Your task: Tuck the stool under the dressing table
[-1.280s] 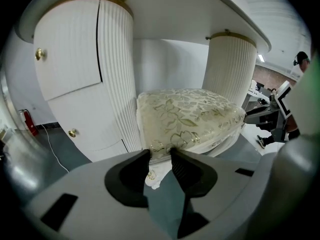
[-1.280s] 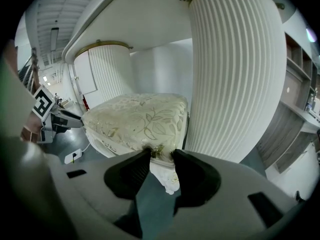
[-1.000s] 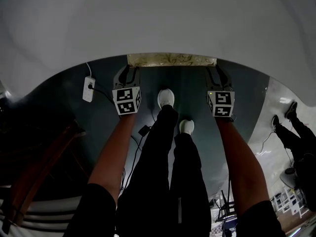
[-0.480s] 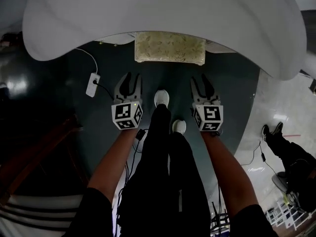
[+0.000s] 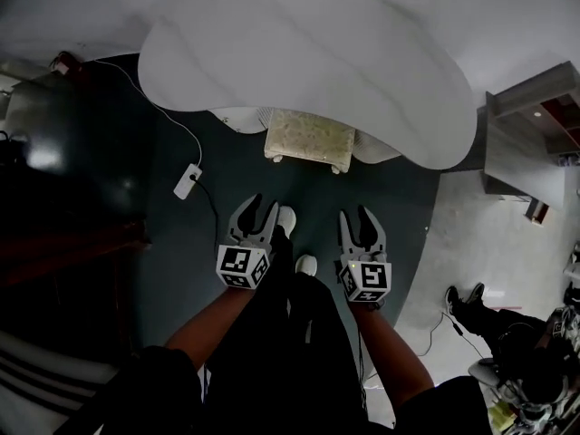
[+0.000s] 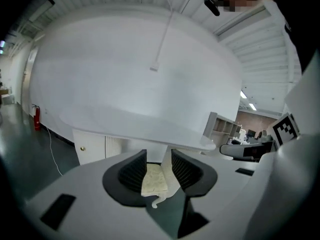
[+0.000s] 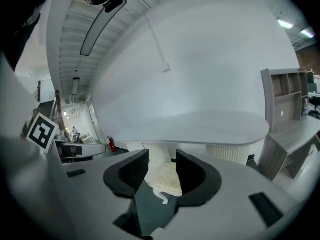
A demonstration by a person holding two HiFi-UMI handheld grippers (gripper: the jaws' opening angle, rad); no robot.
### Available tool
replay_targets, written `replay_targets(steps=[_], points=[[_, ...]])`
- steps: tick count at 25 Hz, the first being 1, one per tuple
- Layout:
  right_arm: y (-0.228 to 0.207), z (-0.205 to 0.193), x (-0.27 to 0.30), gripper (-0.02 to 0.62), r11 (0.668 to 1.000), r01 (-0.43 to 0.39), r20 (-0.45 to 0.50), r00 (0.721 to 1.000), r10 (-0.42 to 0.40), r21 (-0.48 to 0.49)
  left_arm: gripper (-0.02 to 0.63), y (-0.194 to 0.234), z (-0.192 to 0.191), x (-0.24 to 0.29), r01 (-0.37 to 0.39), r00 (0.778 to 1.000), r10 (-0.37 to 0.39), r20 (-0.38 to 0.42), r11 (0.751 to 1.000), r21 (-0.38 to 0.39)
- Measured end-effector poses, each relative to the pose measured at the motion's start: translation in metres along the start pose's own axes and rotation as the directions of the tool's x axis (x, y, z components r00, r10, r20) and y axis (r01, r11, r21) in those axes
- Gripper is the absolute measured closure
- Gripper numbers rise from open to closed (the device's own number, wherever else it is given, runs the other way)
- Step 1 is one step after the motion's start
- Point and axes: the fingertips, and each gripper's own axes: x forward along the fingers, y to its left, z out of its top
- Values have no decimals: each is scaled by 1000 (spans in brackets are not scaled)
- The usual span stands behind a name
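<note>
stool (image 5: 308, 140) looks only partly under the dressing bench (image 5: 308, 53); left claw (image 5: 264, 204) and right claw (image 5: 356, 213) gape empty, so another push seems due.

Head view: high up, looking steeply down on dressing table (image 5: 308, 62), stool (image 5: 309, 140), left gripper (image 5: 257, 207) and right gripper (image 5: 361, 217). Gripper views: lower, side by side, facing roughly level along their own jaws. All three views share dressing table and stool, neither close.
</note>
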Motion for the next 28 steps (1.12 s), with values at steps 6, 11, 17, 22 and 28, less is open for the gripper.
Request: replay_targets(steps=[6, 11, 17, 22, 28], points=[[37, 67, -77, 431, 1000, 7, 54, 999, -8, 19, 460, -59, 70, -84, 45, 995, -47, 93, 999, 20], [82, 117, -113, 433, 999, -38, 84, 996, 40, -34, 505, -98, 118, -135, 177, 968, -175, 179, 984, 0], [136, 180, -137, 540, 998, -30, 226, 973, 43, -61, 577, -92, 163, -169, 249, 946, -248, 209, 968, 19], [181, 211, -134, 552, 996, 1, 260, 965, 24, -93, 589, -66, 199, -189, 236, 946, -244, 213, 970, 63], [216, 236, -118, 552, 989, 32, 287, 958, 11, -145, 589, -38, 225, -199, 241, 934, -259, 247, 965, 100]])
